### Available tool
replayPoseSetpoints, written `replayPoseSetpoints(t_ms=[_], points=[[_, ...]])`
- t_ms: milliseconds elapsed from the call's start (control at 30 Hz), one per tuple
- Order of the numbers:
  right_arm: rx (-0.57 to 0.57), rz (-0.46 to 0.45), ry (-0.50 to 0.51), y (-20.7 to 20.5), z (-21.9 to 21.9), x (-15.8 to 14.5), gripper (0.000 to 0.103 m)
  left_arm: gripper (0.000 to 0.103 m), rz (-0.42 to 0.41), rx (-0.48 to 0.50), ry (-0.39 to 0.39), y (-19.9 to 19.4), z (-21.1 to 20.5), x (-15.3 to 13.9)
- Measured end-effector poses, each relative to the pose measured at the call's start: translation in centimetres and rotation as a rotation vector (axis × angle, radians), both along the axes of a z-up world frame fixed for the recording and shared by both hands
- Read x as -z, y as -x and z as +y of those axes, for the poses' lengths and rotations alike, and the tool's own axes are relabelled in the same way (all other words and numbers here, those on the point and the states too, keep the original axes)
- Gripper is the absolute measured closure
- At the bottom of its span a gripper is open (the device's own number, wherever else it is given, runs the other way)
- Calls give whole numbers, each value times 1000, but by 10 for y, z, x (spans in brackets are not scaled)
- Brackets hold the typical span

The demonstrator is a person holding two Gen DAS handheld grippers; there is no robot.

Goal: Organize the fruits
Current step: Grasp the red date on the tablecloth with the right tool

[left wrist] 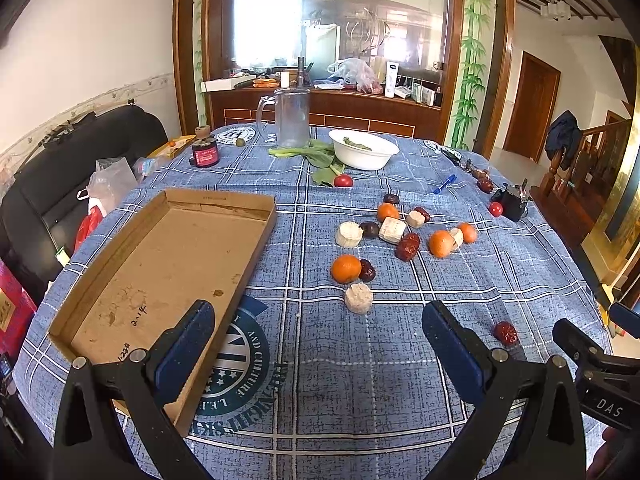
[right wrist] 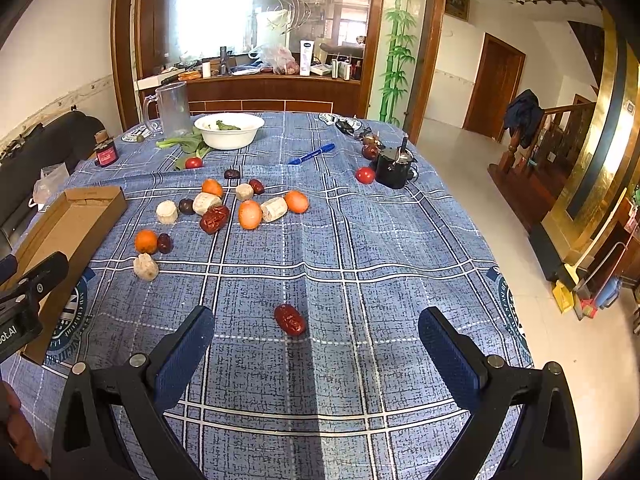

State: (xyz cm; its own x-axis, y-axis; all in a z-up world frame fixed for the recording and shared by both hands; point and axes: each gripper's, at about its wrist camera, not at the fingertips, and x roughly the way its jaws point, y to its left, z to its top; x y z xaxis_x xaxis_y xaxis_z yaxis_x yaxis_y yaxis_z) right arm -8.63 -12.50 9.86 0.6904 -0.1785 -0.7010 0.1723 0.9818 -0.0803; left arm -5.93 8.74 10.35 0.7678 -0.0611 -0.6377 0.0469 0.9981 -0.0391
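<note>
An empty brown cardboard tray point(left wrist: 160, 264) lies on the blue checked tablecloth at the left; it also shows in the right wrist view point(right wrist: 68, 220). Several oranges point(left wrist: 346, 268), red dates point(left wrist: 407, 246), dark plums point(left wrist: 369, 229) and pale cut chunks point(left wrist: 359, 298) lie scattered mid-table. One red date point(right wrist: 289, 319) lies alone, just ahead of my right gripper point(right wrist: 316, 344), which is open and empty. My left gripper point(left wrist: 318, 340) is open and empty, its left finger over the tray's near corner. The lone date shows in the left wrist view point(left wrist: 505, 333) too.
A white bowl point(left wrist: 362, 148) with greens, a clear jug point(left wrist: 292, 118), a red jar point(left wrist: 205, 152), small tomatoes point(left wrist: 343, 181), a blue pen point(right wrist: 312, 154) and a black device point(right wrist: 394, 168) stand farther back. A black chair point(left wrist: 60, 168) is left of the table.
</note>
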Motion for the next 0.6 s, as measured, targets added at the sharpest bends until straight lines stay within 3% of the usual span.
replayPoseSetpoints(t_ms=[600], points=[[-46, 44, -46, -14, -8, 18, 0, 0, 49, -39, -34, -9, 7, 16]])
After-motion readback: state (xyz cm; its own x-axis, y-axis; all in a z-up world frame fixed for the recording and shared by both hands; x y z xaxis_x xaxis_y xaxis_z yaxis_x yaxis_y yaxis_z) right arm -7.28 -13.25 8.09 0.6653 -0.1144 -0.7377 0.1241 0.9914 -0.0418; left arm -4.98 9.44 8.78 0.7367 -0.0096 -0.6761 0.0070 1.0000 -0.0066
